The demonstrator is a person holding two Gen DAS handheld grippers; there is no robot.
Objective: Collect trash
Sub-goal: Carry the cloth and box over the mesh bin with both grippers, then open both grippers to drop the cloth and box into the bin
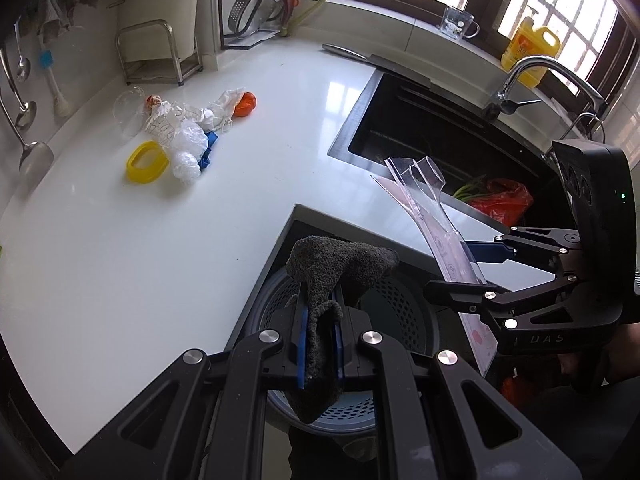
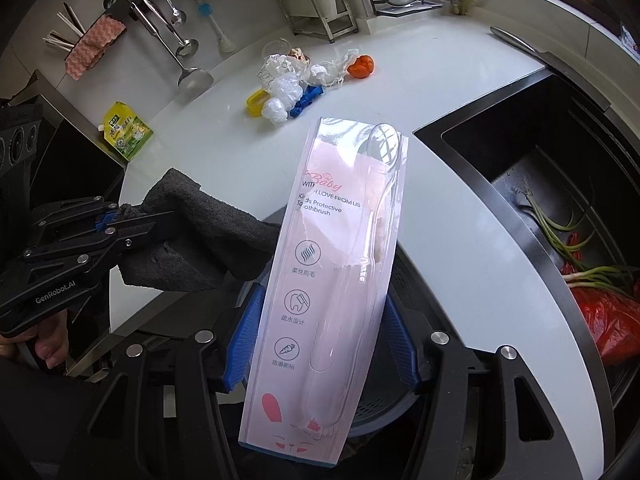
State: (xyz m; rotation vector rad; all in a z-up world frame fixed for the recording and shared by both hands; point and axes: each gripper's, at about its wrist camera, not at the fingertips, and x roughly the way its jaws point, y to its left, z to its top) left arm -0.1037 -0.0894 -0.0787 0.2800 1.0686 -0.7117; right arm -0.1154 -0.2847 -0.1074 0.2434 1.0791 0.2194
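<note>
My left gripper [image 1: 320, 344] is shut on a dark grey rag [image 1: 336, 268] and holds it over a blue perforated bin [image 1: 400, 312] set below the counter's corner; the gripper also shows in the right wrist view [image 2: 132, 220] with the rag [image 2: 200, 236]. My right gripper [image 2: 320, 340] is shut on an empty pink toothbrush package [image 2: 332, 264], also over the bin [image 2: 384, 404]. The package shows in the left wrist view [image 1: 436, 236] in the right gripper [image 1: 476, 276]. A pile of trash [image 1: 188, 128] lies on the white counter [image 1: 120, 240]: white plastic wraps, a yellow ring, blue and orange scraps.
A black sink [image 1: 432, 132] at the right holds a red bag [image 2: 604, 312] and green onions [image 2: 560, 232]. A tap [image 1: 536, 76], a yellow bottle [image 1: 528, 48], a dish rack [image 1: 256, 4], hanging ladles [image 1: 24, 120] and a green pouch [image 2: 126, 132] stand around the counter.
</note>
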